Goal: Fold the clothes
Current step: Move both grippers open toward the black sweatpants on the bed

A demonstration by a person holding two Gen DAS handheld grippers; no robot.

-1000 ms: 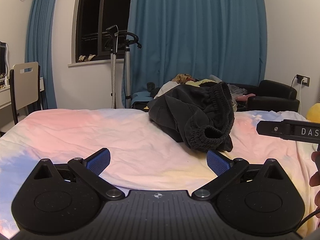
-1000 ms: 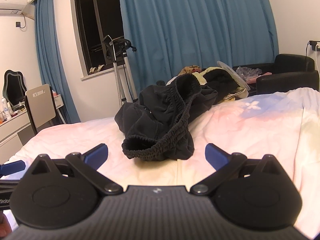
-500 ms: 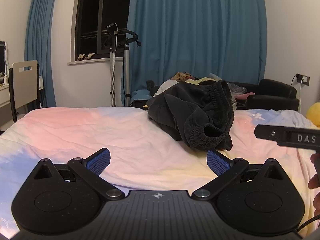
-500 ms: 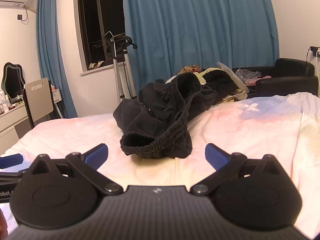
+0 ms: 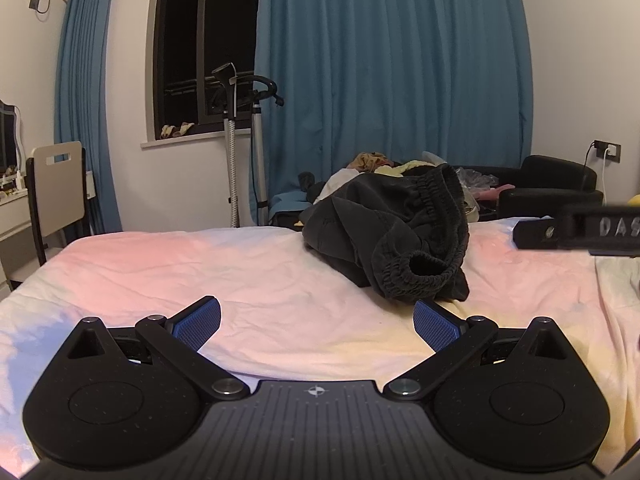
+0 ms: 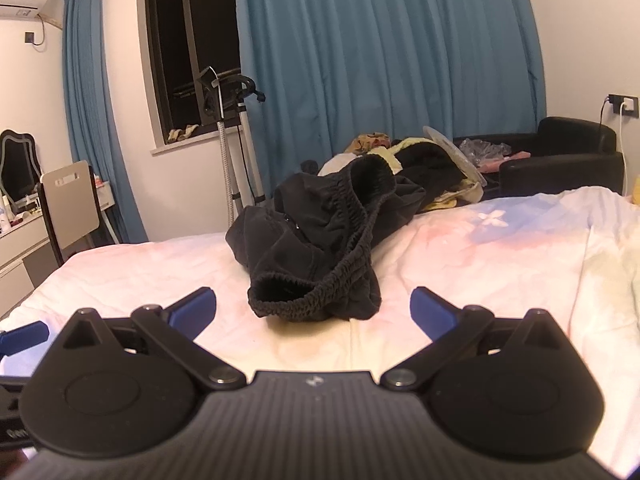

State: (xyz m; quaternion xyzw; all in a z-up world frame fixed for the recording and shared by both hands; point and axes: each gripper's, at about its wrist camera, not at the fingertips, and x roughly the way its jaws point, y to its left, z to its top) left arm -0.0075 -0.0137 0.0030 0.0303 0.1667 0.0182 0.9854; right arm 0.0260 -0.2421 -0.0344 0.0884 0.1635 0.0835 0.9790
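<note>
Crumpled black trousers are seen heaped on the pastel bed, just beyond the left gripper and right gripper, both spread apart and empty; soft, light, floppy cloth, probably best pinched at the near elastic waistband.

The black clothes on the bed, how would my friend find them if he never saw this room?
Look at the big bed with the pink, yellow and blue cover. Near its middle sits one crumpled black garment with a stretchy ruffled waistband. The other clothes are piled behind the bed; this is the only one lying on the cover.
</note>
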